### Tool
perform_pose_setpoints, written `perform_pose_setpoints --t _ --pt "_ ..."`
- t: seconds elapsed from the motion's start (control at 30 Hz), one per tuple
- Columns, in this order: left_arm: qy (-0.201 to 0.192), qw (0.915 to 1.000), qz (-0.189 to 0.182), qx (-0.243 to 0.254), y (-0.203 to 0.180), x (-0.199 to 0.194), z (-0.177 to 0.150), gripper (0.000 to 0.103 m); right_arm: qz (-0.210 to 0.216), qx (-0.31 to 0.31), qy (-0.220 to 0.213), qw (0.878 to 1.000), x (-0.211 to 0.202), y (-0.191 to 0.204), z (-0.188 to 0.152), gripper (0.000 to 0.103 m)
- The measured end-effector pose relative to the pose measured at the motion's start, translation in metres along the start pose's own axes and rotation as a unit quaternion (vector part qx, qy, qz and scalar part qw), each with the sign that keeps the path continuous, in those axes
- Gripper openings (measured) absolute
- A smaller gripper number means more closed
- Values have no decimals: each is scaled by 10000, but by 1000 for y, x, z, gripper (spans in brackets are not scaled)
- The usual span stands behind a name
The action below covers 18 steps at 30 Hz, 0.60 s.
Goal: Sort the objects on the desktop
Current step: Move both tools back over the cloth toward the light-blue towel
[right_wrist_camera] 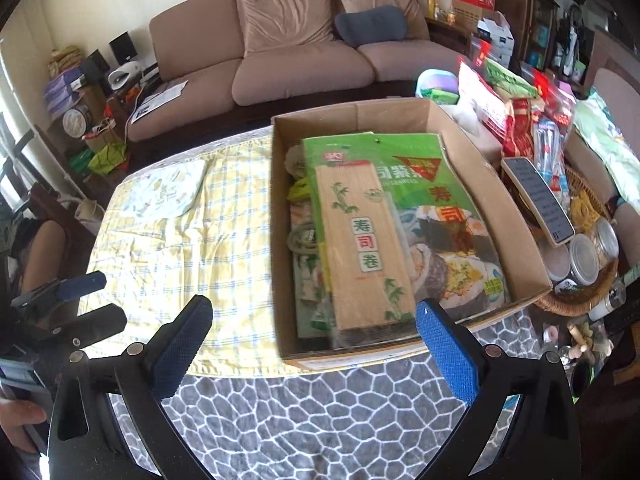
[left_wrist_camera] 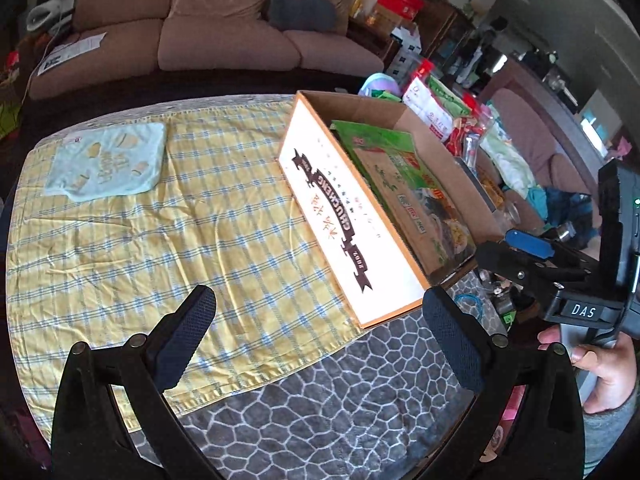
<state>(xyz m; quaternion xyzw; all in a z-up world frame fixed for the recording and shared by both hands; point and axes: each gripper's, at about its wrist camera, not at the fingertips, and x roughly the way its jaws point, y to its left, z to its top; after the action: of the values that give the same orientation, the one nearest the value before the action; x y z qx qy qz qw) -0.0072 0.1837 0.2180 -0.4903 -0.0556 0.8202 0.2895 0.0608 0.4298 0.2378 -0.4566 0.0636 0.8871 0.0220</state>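
Left gripper (left_wrist_camera: 316,334): jaws spread wide, nothing between them, held above the near edge of the table over the yellow checked cloth (left_wrist_camera: 160,232) and the grey stone-patterned cover (left_wrist_camera: 340,412).

Right gripper (right_wrist_camera: 314,338): jaws spread wide, empty, held above the near edge of the cardboard box (right_wrist_camera: 516,216).

Cardboard box: open-topped, resting on the right part of the checked cloth, one white side printed with a dark banner.

Contents of box: green seaweed packet (right_wrist_camera: 436,208) lying flat; bamboo sushi mat (right_wrist_camera: 360,248) on top of it, towards its left; other packets partly hidden underneath.

Small pale blue cloth (left_wrist_camera: 108,160): flat on the far left corner of the checked cloth, well apart from the box.

Wicker basket (right_wrist_camera: 576,300): just right of the box, holding jars.

Brown sofa (right_wrist_camera: 296,48): behind the table.
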Motion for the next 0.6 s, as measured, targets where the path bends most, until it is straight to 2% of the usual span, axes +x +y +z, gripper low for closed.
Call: perform_pose_setpoints --t 0.13,0.33,0.6 --pt "-90 9996 81 -267 44 -15 1 103 140 -218 -29 9997 5 29 8 103" --pt "-149 9969 431 -635 131 -30 7 103 355 -468 -112 9982 27 78 26 103" --pt "-233 9869 1062 -1196 267 -30 19 103 950 -536 -189 9939 88 139 55 103"
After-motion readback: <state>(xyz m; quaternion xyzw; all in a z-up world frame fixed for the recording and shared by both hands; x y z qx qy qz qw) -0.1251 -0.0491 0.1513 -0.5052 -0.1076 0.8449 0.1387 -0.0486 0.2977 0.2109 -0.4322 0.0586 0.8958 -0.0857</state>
